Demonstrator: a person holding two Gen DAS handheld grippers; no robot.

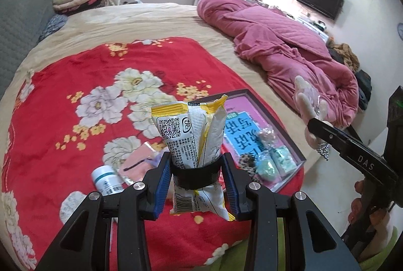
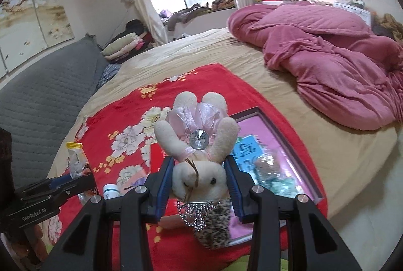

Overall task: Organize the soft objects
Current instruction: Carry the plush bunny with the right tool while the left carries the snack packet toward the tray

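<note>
- Standing above the red floral blanket [image 1: 75, 74], the left gripper [image 1: 197, 167] is clenched on a yellow-and-white snack packet [image 1: 191, 134], pinched at its waist, where a black band crosses it between the blue pads [image 1: 161, 185].
- The packet is upright and off the blanket, torn top edge uppermost, with a QR code and printed text facing the left wrist camera.
- The right gripper [image 2: 199, 180] is clamped on a cream plush rabbit [image 2: 199, 177], its blue pads [image 2: 165, 182] pressing either side of the head.
- The rabbit hangs head-down in the right wrist view: limbs and a pink gauze skirt with a faceted gem rise above the head; a beaded silver bow and a leopard-print part lie below it.
- From the left wrist camera the rabbit [image 1: 308, 104] shows at the right, held well above the bed [image 1: 156, 16].
- A dark-framed tray [image 1: 284, 127] with a pink lining rests on the blanket's right part; in it lie a blue printed card [image 1: 239, 132] and pale green wrapped items [image 1: 274, 162].
- On the blanket left of the packet lie a white bottle [image 1: 105, 180] and a pink flat item [image 1: 137, 165].
- A crumpled pink quilt [image 2: 327, 64] lies on the far right side of the bed, well apart from the tray.
</note>
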